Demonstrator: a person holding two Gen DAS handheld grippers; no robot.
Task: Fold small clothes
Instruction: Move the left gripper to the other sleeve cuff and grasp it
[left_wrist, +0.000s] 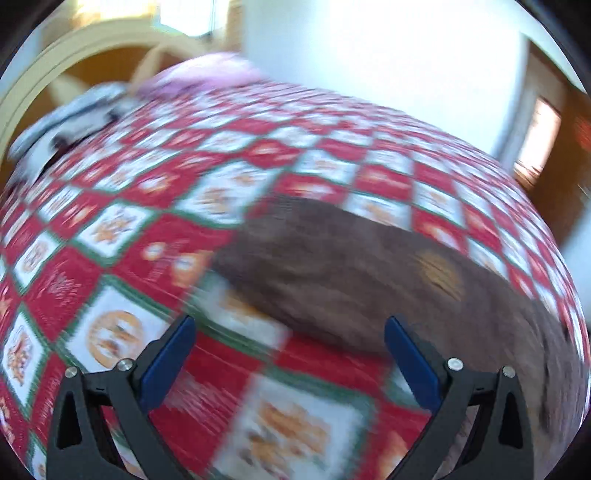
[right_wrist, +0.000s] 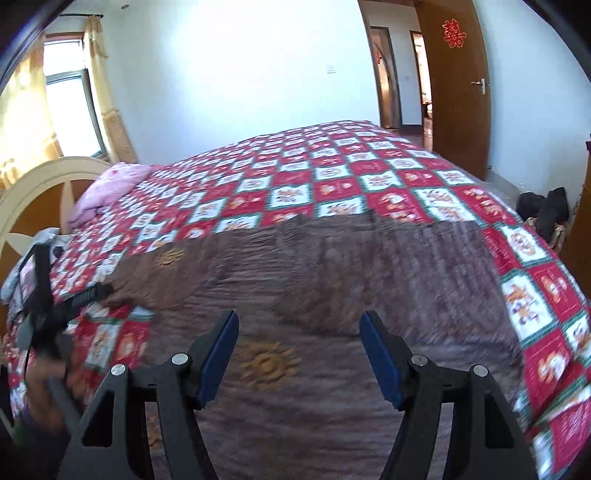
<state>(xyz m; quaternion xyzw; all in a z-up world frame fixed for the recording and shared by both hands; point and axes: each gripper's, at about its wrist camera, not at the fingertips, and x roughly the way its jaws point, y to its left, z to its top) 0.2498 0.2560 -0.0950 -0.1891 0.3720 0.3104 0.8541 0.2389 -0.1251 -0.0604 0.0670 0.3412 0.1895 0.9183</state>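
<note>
My left gripper (left_wrist: 290, 334) has its blue-padded fingers spread wide w/ nothing between them, hovering over the red, white and green checked quilt (left_wrist: 155, 206) on the bed. My right gripper (right_wrist: 299, 332) is spread too, nothing pinched, held above the garment.

The task item is a brown fuzzy knit garment w/ orange sun-like motifs (right_wrist: 332, 280), lying flat on the quilt. In the right wrist view it fills most of the near half of the frame, spread broadly; its far edge runs roughly straight across the bed, left to right. One orange motif sits near, between my right fingers; another smaller one is far left on the fabric. Surface looks soft w/ light creases; blur hides finer detail. In the left wrist view the same garment (left_wrist: 351, 273) lies right of centre, its near-left edge ending just beyond my left gripper's right finger, w/ one orange patch on it. That view is heavily motion-blurred.

The left gripper (right_wrist: 92, 293) shows at the left of the right wrist view, at the garment's left edge; can't tell if it touches.

Far left at the bed head: a pink folded blanket (right_wrist: 107, 188), a cream and brown wooden headboard (right_wrist: 33, 184) and a pale grey-white bundle of cloth (left_wrist: 70, 122). A brown wooden door (right_wrist: 454, 92) stands open far right.
</note>
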